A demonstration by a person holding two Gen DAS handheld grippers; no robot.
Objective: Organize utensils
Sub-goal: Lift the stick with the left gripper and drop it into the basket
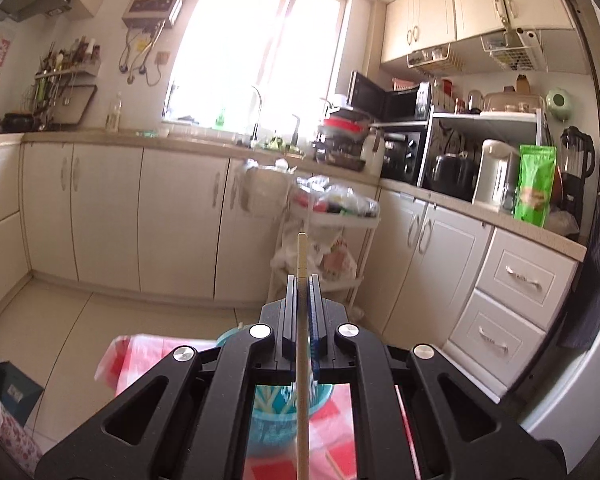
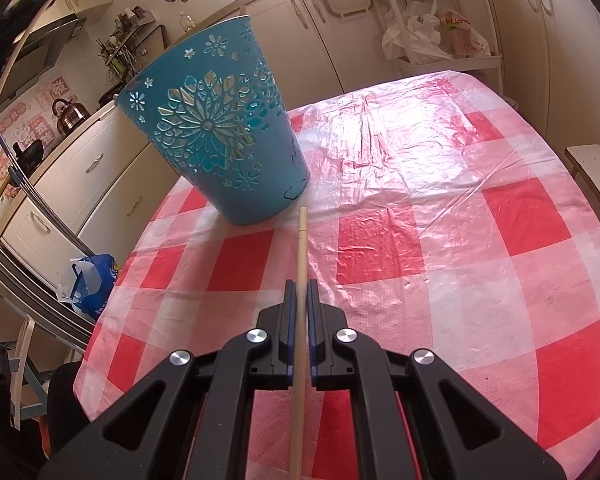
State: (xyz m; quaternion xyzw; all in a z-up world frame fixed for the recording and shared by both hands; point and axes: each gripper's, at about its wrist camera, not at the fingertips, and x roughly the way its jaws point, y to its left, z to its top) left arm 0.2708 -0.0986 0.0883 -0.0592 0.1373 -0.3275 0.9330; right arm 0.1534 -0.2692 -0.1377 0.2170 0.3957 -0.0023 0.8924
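Note:
My left gripper (image 1: 302, 280) is shut on a pale wooden chopstick (image 1: 301, 254) that sticks out past the fingertips, held high above the teal holder (image 1: 320, 398), whose rim shows under the gripper body. My right gripper (image 2: 301, 284) is shut on another wooden chopstick (image 2: 301, 240), low over the red-and-white checked tablecloth (image 2: 440, 208). Its tip points at the base of the teal cut-out flower-pattern holder (image 2: 216, 132), which stands upright on the table's far left part, just ahead of the chopstick tip.
Kitchen cabinets (image 1: 112, 212) and a cluttered countertop (image 1: 452, 196) ring the room. A white trolley (image 1: 332, 240) with bags stands beyond the table. A blue bag (image 2: 94, 280) lies on the floor left of the table; a wooden chair back (image 2: 592, 168) at the right.

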